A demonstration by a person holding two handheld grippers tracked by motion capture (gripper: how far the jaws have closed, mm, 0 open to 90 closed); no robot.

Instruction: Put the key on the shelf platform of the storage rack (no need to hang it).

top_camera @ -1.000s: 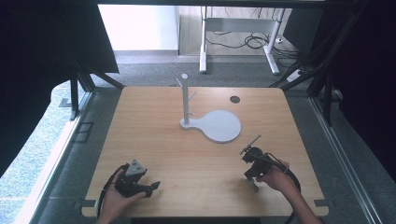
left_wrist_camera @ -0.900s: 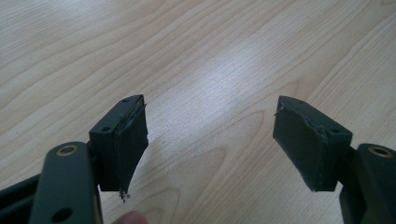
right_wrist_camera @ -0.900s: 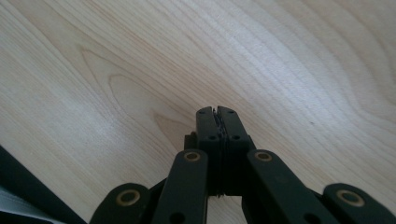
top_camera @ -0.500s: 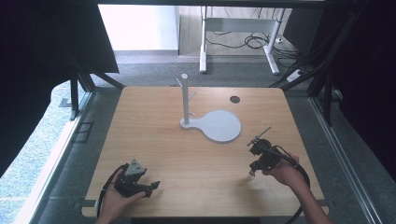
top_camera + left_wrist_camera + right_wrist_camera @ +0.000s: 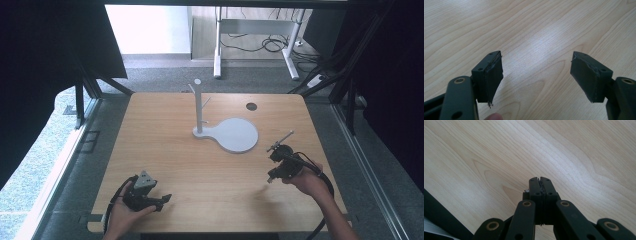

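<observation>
wooden table [image 5: 200, 165] bears no readable writing; left gripper [image 5: 536, 75] jaws spread apart, right gripper [image 5: 540, 182] jaws pressed together.

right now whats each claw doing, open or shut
left claw: open, empty, over bare table
right claw: shut, nothing between its jaws
</observation>
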